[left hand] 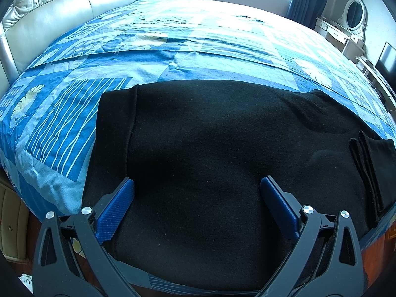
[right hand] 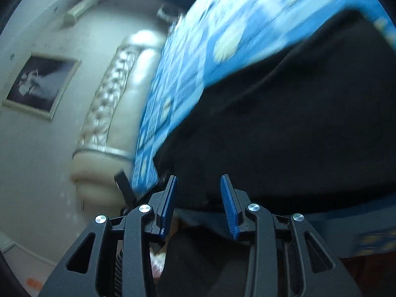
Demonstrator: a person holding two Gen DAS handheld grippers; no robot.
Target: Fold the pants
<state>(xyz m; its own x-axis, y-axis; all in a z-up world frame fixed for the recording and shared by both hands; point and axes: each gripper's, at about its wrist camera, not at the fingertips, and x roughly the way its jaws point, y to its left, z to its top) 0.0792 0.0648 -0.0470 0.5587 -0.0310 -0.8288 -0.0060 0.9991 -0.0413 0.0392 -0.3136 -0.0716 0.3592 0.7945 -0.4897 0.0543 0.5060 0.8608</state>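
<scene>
one pants [left hand: 210, 148], two grippers [left hand: 196, 193], one bed [left hand: 173, 49]

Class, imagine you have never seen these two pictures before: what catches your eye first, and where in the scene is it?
First, the black pants, spread flat on the near part of the bed, dark against the bright blue patterned bedspread. Next, the left tongs with blue pads, open just above the cloth. In the blurred, tilted right wrist view, the right tongs are also open at the pants' edge, the padded cream headboard behind.

Right view's bedspread [right hand: 198, 49] blurred; pants [left hand: 371, 198] cut off.
</scene>
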